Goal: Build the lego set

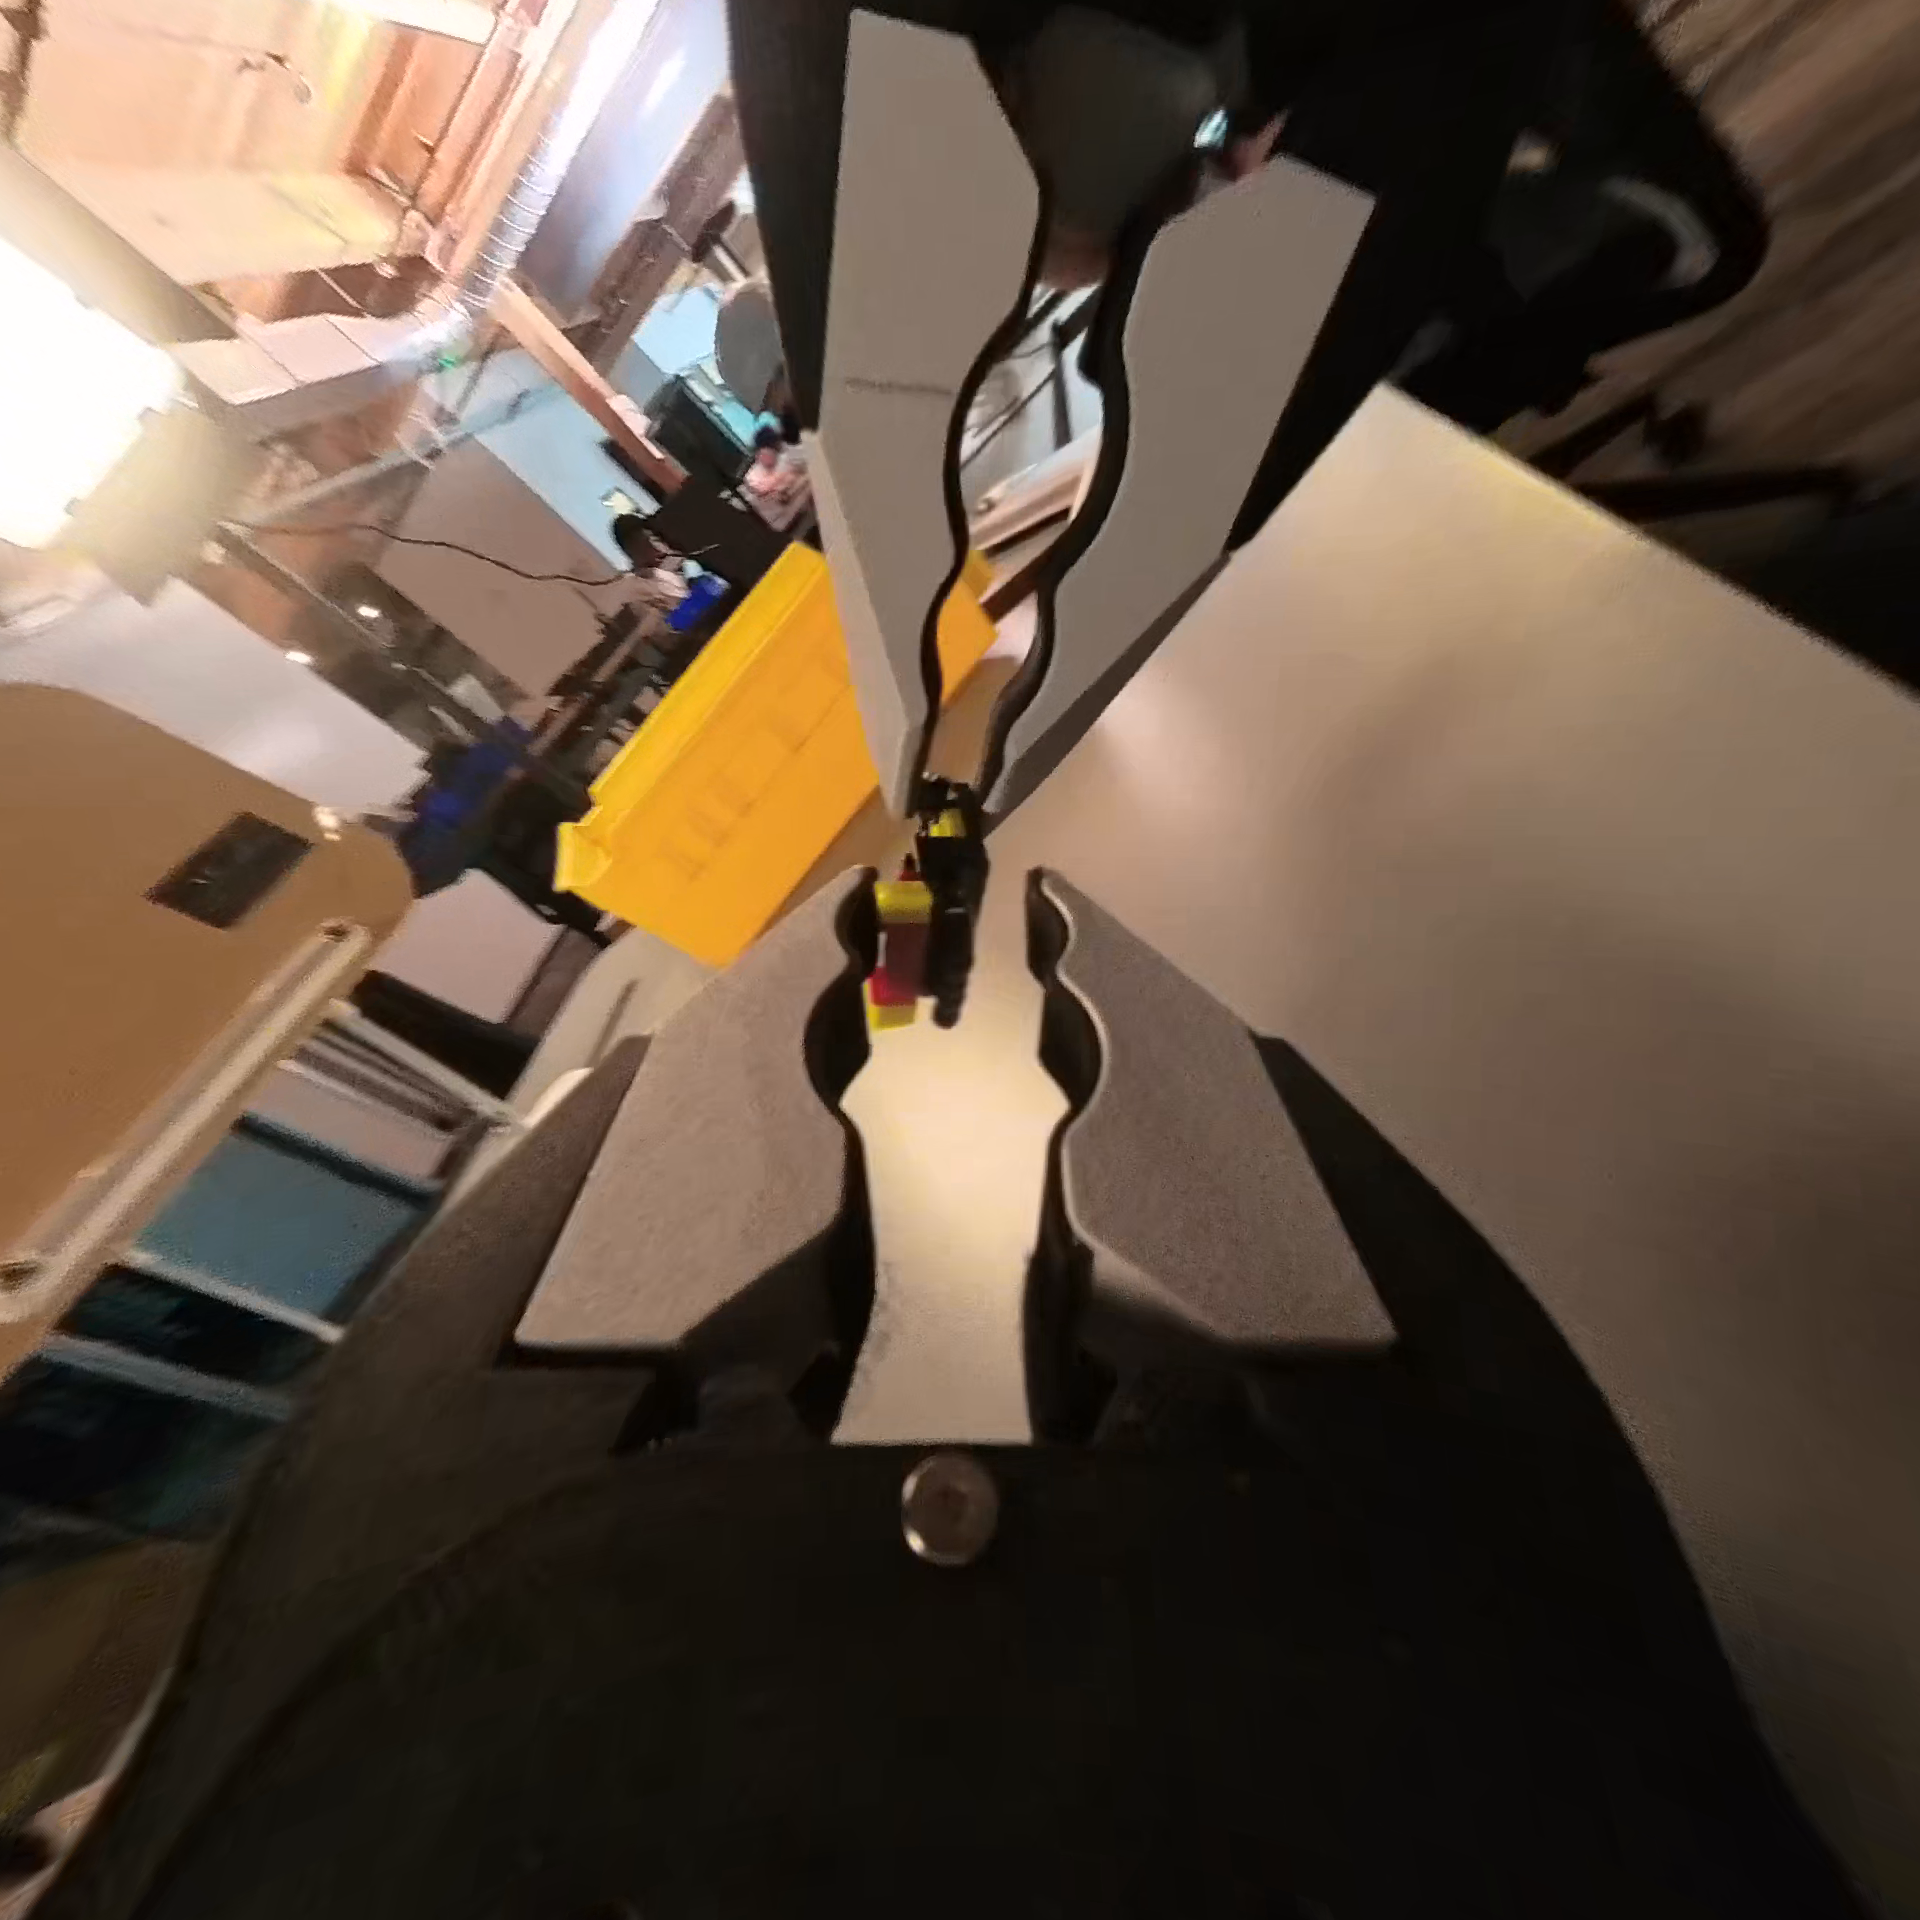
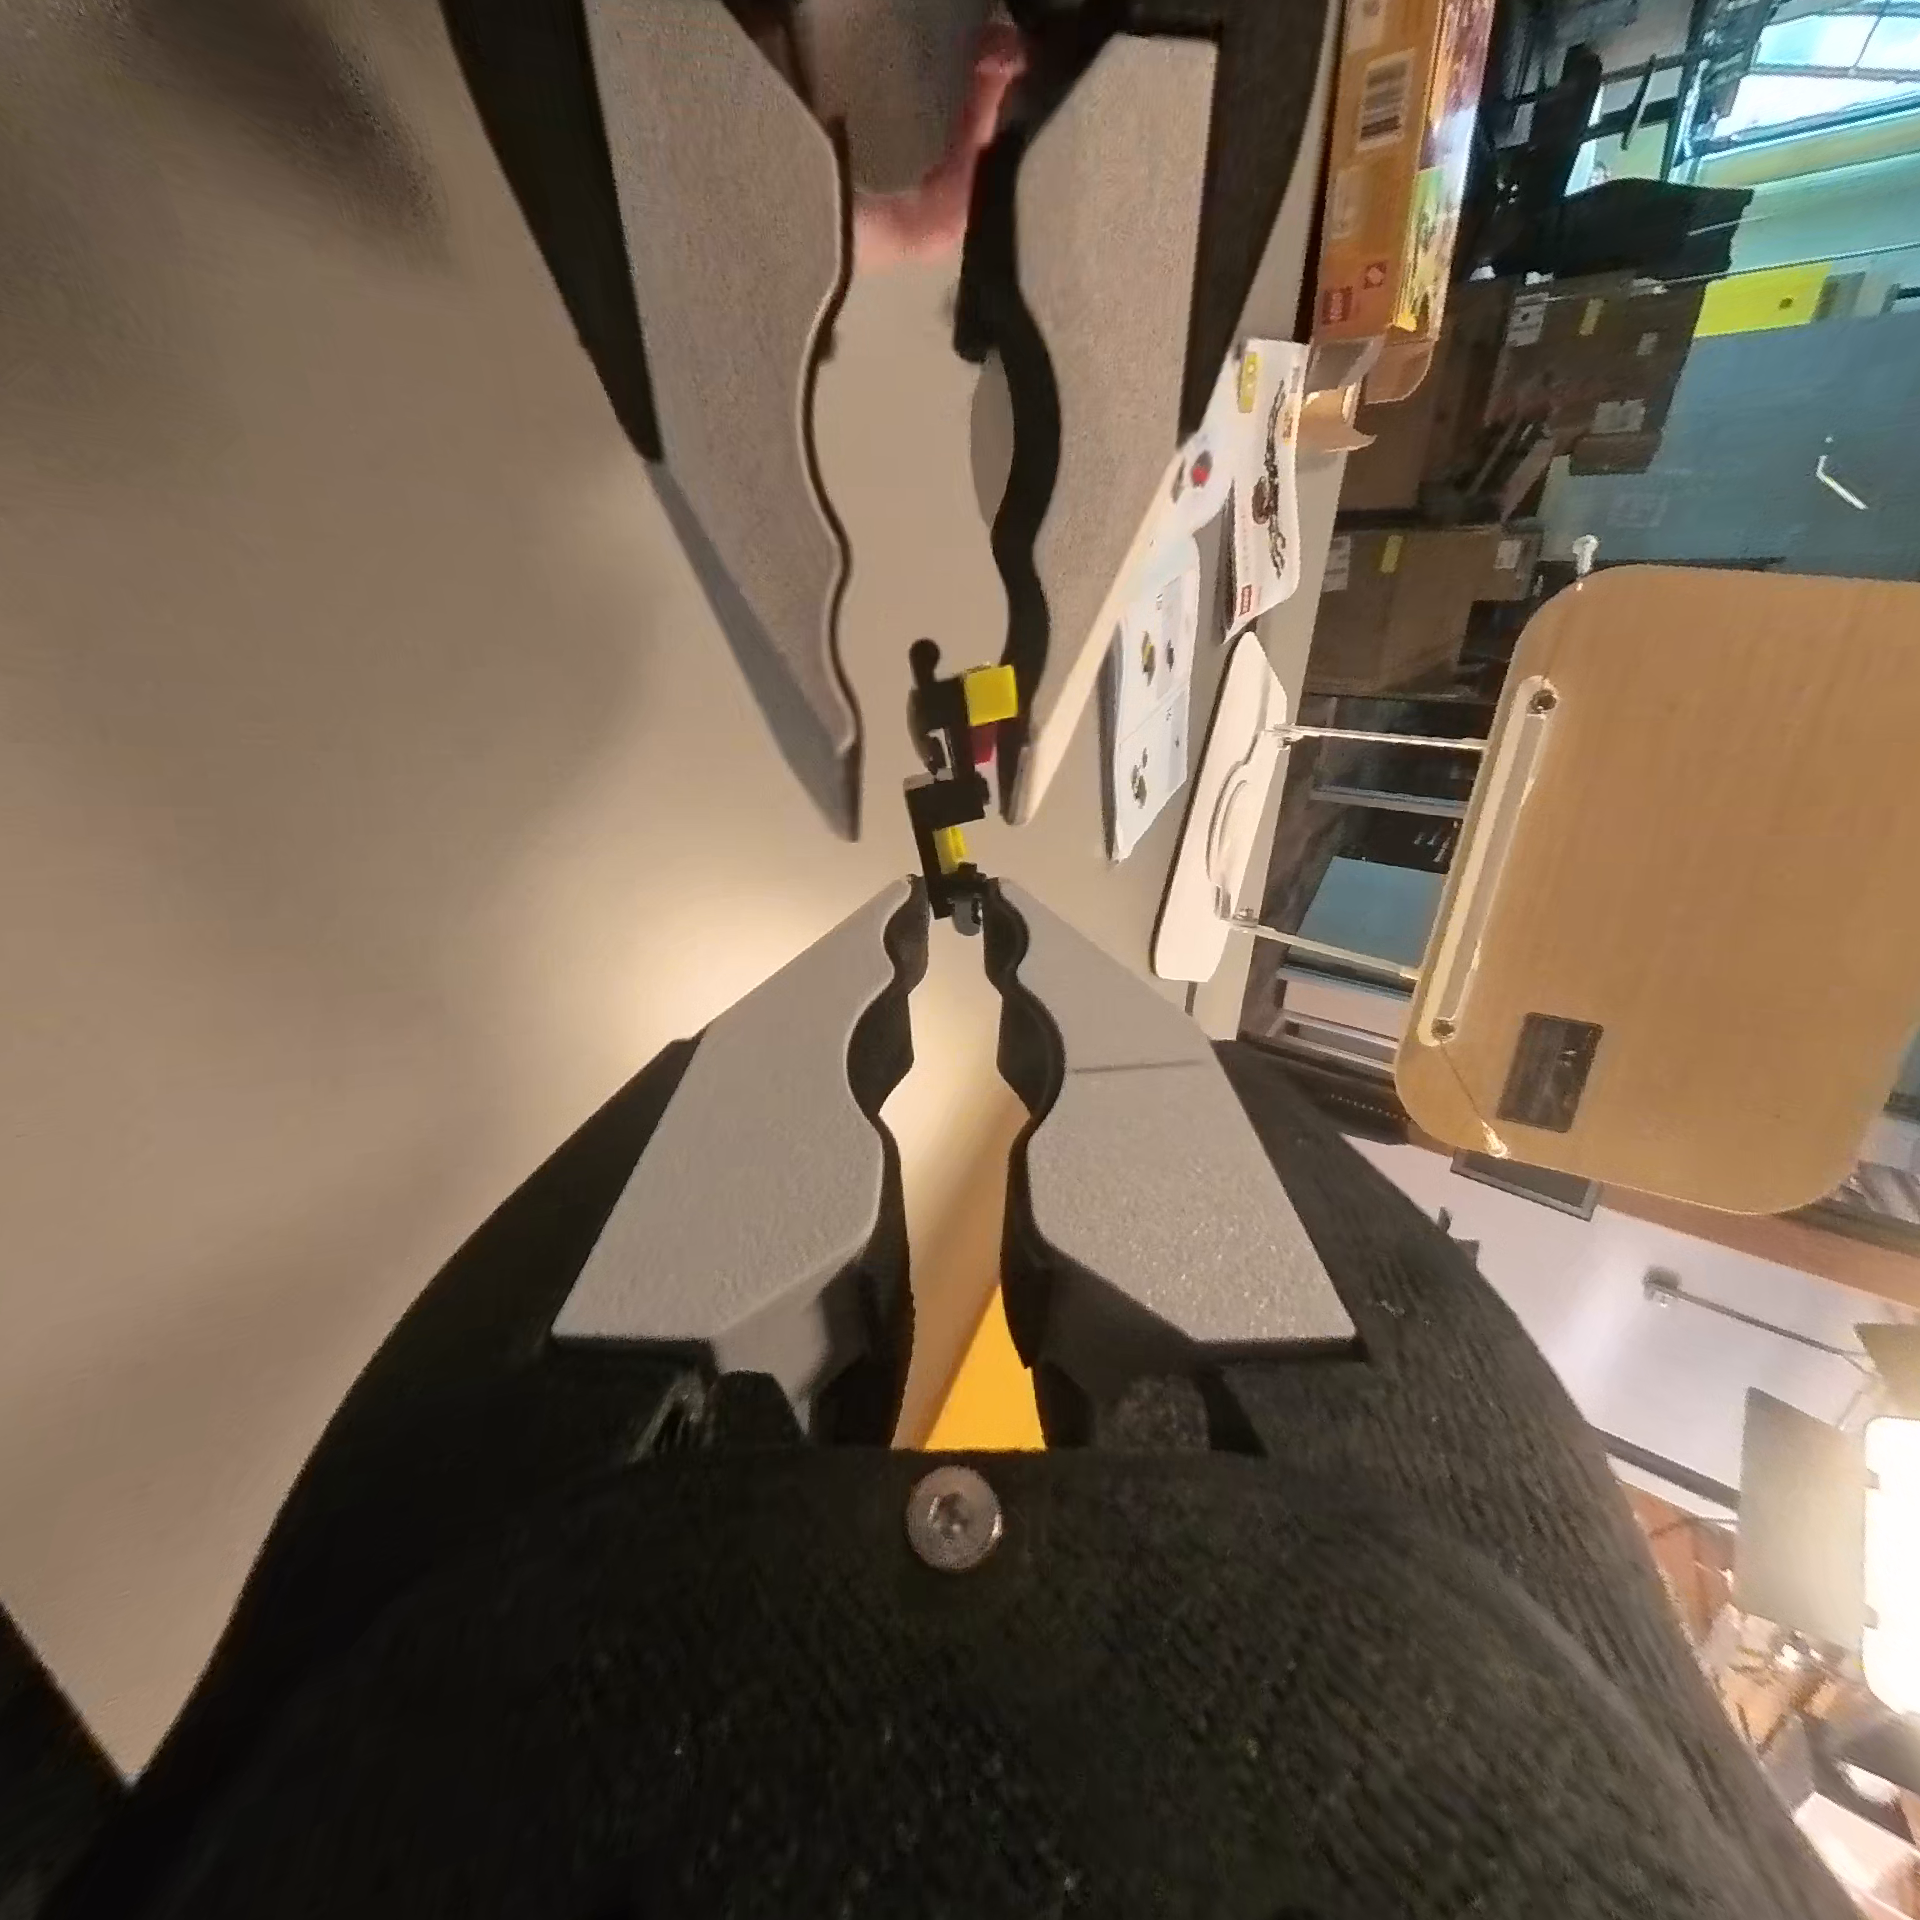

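Note:
A small lego assembly [image 1: 902, 940] of black, yellow and red pieces hangs in the air above the table. My right gripper [image 2: 956, 888] is shut on its black end and holds it up. In the left wrist view the right gripper [image 1: 951, 800] comes in from the top. My left gripper [image 1: 945, 883] is open, and the assembly's yellow-and-red end lies between its fingers, against one finger and clear of the other. In the right wrist view the left gripper [image 2: 930, 821] comes from the top around the assembly [image 2: 948, 844].
A pale table [image 2: 312, 623] lies under both grippers. A yellow bin [image 1: 748, 748] stands at its edge. An instruction booklet [image 2: 1153, 675], a white tray [image 2: 1226, 810] and a lego box [image 2: 1392, 166] lie along another edge. A wooden chair [image 2: 1662, 883] stands beyond. My left and right fingertips are right by each other.

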A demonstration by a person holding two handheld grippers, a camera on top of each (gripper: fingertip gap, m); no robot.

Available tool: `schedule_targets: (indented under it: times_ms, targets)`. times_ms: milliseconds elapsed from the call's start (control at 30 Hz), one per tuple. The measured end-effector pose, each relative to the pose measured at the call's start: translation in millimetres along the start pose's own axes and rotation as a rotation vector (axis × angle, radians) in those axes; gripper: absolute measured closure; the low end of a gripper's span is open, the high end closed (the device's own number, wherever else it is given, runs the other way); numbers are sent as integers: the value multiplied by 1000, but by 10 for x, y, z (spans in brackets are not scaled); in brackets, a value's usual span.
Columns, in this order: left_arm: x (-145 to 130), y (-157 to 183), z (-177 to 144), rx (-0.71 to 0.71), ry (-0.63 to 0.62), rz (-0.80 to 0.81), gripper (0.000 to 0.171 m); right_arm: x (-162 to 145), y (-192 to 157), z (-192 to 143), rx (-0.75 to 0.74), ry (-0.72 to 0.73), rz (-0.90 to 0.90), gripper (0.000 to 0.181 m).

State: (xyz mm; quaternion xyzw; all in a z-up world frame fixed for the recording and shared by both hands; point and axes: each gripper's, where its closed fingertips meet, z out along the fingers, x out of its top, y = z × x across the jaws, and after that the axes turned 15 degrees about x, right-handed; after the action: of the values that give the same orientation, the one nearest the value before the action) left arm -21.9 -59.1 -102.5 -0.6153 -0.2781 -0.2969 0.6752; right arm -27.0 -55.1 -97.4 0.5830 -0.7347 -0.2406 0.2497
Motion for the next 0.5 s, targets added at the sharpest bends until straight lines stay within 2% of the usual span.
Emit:
schedule_targets:
  times_ms: [33,200,500]
  targets:
    - [-10,-19,4,27,1,42,153,-3,-16,2,8,-1,0,173]
    - [-39,58,7,18,-12,190,156,-46,-83,34,39,-29,-24,172]
    - [-33,77,4,-30,-23,118,156,-51,-98,36,41,-88,-82,172]
